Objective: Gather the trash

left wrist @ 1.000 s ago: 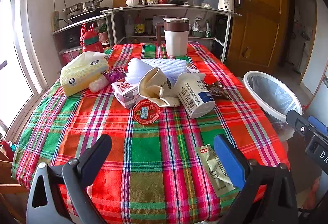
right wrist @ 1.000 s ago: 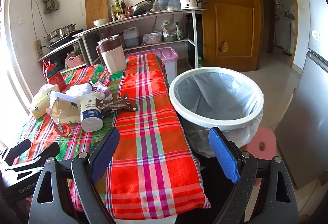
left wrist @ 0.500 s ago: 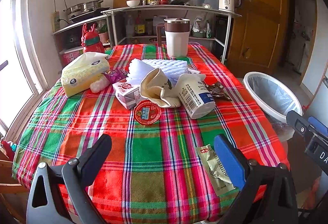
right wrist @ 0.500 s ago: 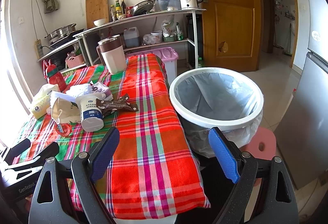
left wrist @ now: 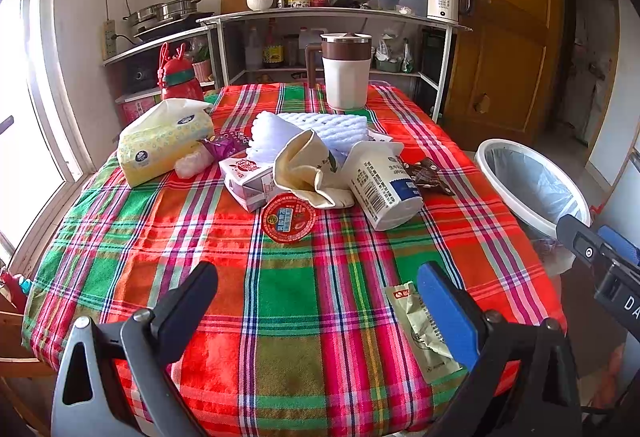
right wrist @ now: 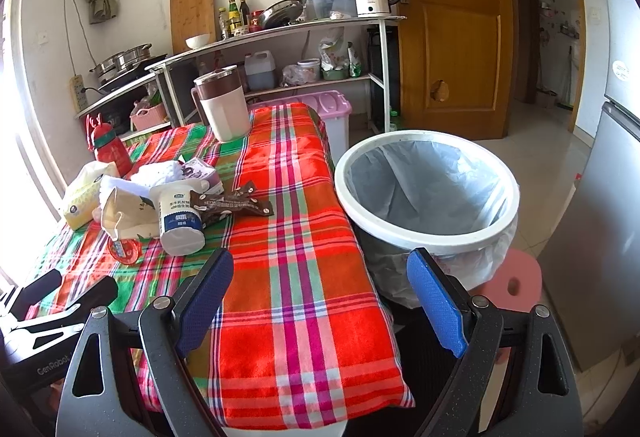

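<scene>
Trash (left wrist: 320, 173) lay heaped mid-table, one sachet (left wrist: 424, 333) near the front edge | bin (right wrist: 426, 189) stood right of the table, empty | left gripper (left wrist: 316, 301) and right gripper (right wrist: 320, 297) were spread wide, holding nothing | we judged the sachet the easiest first pick: pinch flat, lift, carry right.

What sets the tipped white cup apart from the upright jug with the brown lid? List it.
The white cup lies on its side amid the trash; the jug stands upright, alone at the table's far end. The cup bears a printed blue label; the jug is plain, with a brown lid and handle. Both have white bodies and rest on the plaid cloth.
</scene>
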A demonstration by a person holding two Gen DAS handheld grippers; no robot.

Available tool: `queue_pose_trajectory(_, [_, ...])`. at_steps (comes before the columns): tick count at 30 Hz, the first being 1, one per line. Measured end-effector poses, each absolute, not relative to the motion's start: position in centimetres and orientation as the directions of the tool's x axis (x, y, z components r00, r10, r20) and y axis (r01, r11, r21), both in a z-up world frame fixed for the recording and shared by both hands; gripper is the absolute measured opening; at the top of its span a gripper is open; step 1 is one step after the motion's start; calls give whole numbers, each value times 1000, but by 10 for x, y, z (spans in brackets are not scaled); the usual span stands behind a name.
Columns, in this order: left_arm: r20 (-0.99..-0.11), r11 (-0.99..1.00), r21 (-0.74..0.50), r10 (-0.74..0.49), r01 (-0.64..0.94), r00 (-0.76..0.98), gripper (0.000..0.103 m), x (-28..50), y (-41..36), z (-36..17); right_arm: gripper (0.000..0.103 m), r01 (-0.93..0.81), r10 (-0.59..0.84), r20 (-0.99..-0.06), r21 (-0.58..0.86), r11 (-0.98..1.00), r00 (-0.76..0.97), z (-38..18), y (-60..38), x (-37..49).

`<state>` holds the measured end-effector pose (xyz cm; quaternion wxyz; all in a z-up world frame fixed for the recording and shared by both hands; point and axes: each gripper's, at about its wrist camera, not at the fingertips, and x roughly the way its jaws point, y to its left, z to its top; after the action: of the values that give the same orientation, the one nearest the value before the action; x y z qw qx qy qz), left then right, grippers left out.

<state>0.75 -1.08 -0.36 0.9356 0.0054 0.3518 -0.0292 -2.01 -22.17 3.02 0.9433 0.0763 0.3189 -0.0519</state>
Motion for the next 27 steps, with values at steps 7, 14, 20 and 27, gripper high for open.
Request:
queue_pose_trajectory(7, [-696, 994, -93, -100, 49, 711, 101, 28, 16, -13, 89, 31, 41, -599, 109, 994, 799, 26, -217, 7])
queue_pose_trajectory(14, [-711, 992, -118, -116, 45, 694, 101, 51, 41, -17, 89, -98, 105, -634, 46, 994, 766, 12, -207, 51])
queue_pose_trajectory(20, [-737, 989, -146, -133, 35, 663, 101, 70, 52, -24, 89, -179, 110, -683, -31, 983, 722, -2, -197, 83])
queue_pose_trajectory(27, [-761, 985, -152, -165, 75, 627, 101, 89, 43, -34, 89, -240, 110, -732, -75, 968, 672, -18, -188, 111])
